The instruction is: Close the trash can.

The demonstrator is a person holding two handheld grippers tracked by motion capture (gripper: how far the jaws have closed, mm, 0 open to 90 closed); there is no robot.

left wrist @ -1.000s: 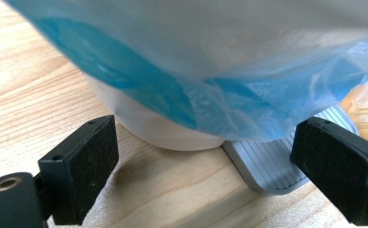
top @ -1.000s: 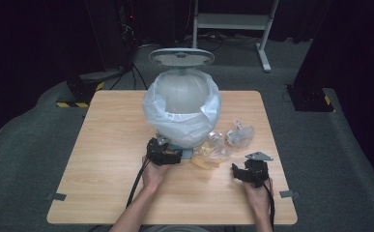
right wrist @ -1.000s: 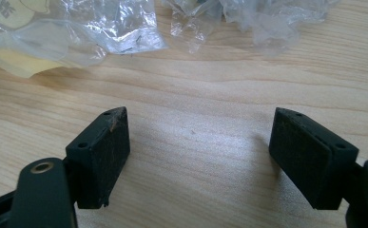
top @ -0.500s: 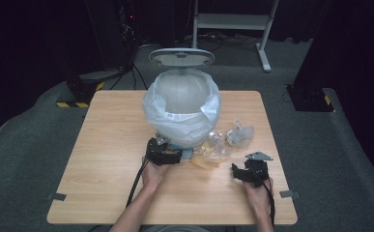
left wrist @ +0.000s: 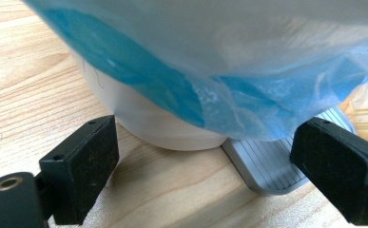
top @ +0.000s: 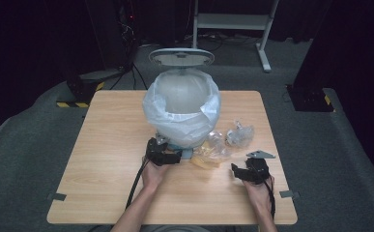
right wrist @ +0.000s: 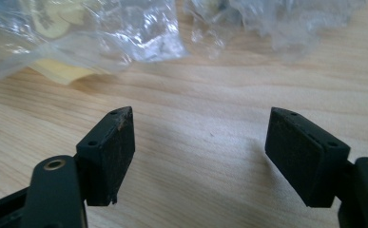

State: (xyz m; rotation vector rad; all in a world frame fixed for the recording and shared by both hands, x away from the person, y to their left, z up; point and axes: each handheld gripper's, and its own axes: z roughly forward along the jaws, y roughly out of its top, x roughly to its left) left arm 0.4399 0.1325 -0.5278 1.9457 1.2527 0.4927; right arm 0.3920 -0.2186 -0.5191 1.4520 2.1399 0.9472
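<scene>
The right gripper (right wrist: pixel 200 156), black and two-jawed, rests low over the light wooden table (top: pixel 102 145) near its front right corner, held in the person's right hand (top: pixel 258 193); its jaws stand well apart and have just been closing a little, with nothing but bare wood between them. Just ahead of its tips in the right gripper view lies a crumpled clear plastic bag with yellow contents (right wrist: pixel 72 33), and beside that a second crumpled clear plastic wrapper (right wrist: pixel 276 21); neither is touched. From the high view these two bags sit between the right gripper (top: pixel 242 171) and the bin, the yellowish one (top: pixel 208 152) nearer the bin's foot, the clear one (top: pixel 239 134) farther right. The left gripper (left wrist: pixel 205 171), held in the left hand (top: pixel 154 175), also has its jaws spread wide; they frame the round white base of a pedal bin (left wrist: pixel 158 118) and reach to either side of its ribbed grey foot pedal (left wrist: pixel 276 166), without pressing on either. Over the bin's rim hangs a translucent pale blue plastic liner (left wrist: pixel 219 80), its loose edge drooping close above the pedal. In the high view the left gripper (top: pixel 167 155) sits right at the bin's front, and the bin (top: pixel 182 108) stands mid-table with its grey lid (top: pixel 181 57) raised behind it.
</scene>
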